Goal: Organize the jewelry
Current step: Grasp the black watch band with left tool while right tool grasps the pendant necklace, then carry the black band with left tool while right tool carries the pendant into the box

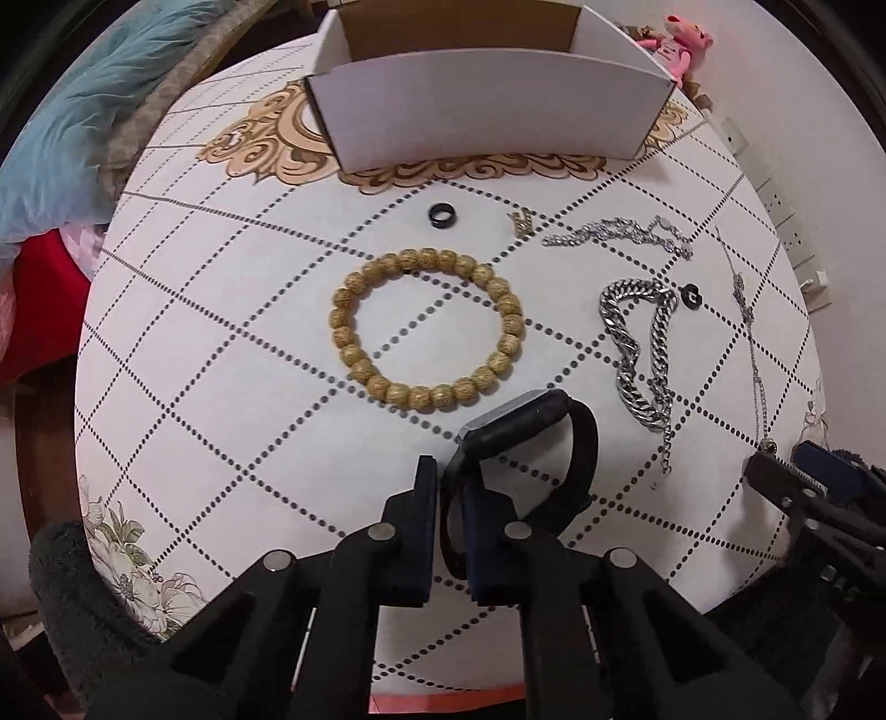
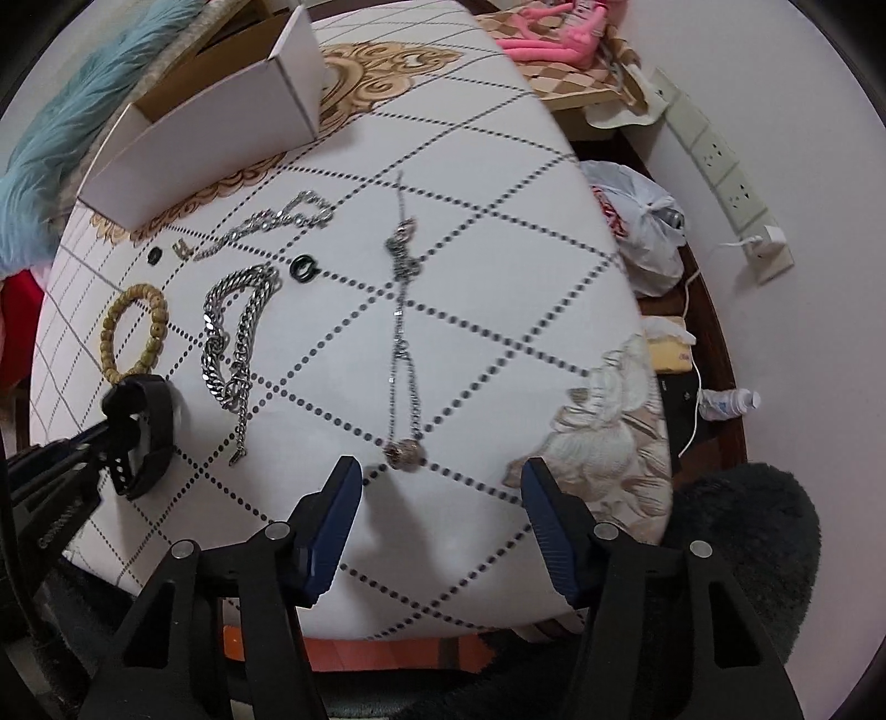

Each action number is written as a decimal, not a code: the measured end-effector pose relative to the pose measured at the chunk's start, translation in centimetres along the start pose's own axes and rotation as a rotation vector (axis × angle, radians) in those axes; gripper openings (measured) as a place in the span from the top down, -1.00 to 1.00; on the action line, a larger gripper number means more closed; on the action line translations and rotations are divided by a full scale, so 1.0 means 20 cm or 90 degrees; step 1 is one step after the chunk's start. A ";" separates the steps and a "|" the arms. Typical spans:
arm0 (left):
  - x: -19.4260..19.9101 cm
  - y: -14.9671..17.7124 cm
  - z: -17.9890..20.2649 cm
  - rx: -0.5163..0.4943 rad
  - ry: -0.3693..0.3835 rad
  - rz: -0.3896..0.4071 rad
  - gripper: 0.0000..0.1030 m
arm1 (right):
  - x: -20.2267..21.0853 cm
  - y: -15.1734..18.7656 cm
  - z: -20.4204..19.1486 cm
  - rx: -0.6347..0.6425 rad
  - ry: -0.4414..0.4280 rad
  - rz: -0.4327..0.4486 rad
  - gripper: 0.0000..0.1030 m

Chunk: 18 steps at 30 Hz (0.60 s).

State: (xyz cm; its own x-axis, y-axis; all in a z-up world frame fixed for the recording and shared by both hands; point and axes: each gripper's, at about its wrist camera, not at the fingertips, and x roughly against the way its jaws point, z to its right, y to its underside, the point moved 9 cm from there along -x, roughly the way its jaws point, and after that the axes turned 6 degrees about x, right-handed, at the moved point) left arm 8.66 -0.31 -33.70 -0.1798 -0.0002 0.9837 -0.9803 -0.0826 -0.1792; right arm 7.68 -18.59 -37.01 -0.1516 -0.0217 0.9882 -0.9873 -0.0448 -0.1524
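Observation:
My left gripper [image 1: 451, 476] is shut on the strap of a black smartwatch [image 1: 531, 426], also seen in the right wrist view [image 2: 141, 426]. Beyond it on the table lie a wooden bead bracelet [image 1: 426, 327], a black ring [image 1: 441, 212], a small gold pendant [image 1: 521, 222], a thin silver chain [image 1: 620, 232], a thick silver curb chain [image 1: 637, 343] and a second black ring [image 1: 691, 294]. My right gripper [image 2: 443, 487] is open and empty, just short of the pendant of a long silver necklace [image 2: 401, 310]. A white open cardboard box [image 1: 487, 116] stands at the far edge.
The white patterned tablecloth [image 2: 498, 232] covers a round table. A pink plush toy [image 1: 678, 47] lies behind the box. A plastic bag [image 2: 642, 232], a wall power strip [image 2: 725, 171] and a small bottle [image 2: 731, 401] sit to the right, off the table. Blue fluffy fabric [image 1: 72, 127] is on the left.

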 end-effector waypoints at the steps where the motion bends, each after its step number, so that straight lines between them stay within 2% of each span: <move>1: 0.01 0.00 -0.01 0.004 0.002 0.002 0.90 | 0.00 -0.01 -0.01 0.010 0.014 0.007 -0.04; 2: 0.02 0.00 -0.03 0.007 0.003 0.006 0.90 | 0.00 -0.01 -0.02 0.021 0.029 0.013 0.16; 3: 0.04 0.00 -0.04 0.008 0.003 0.011 0.90 | 0.01 -0.02 -0.03 0.030 0.037 0.019 0.48; 4: 0.05 0.00 -0.05 0.010 0.004 0.014 0.90 | 0.01 -0.03 -0.04 0.033 0.034 0.023 0.69; 5: 0.03 0.01 -0.07 0.013 0.008 0.018 0.90 | 0.01 -0.03 -0.05 0.033 0.030 0.023 0.75; 11: 0.16 0.01 -0.14 0.026 0.025 0.039 0.91 | 0.14 -0.09 -0.08 0.011 -0.002 0.079 0.75; 18: 0.31 -0.12 -0.12 0.035 0.046 0.085 0.92 | 0.42 -0.22 -0.07 0.001 -0.054 0.160 0.76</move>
State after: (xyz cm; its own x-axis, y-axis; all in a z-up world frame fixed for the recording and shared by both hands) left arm 9.62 2.25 -27.16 -0.3162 0.0569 0.9470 -0.9416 -0.1411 -0.3059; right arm 10.58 -17.15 -27.95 -0.3879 -0.1161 0.9144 -0.9189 -0.0292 -0.3935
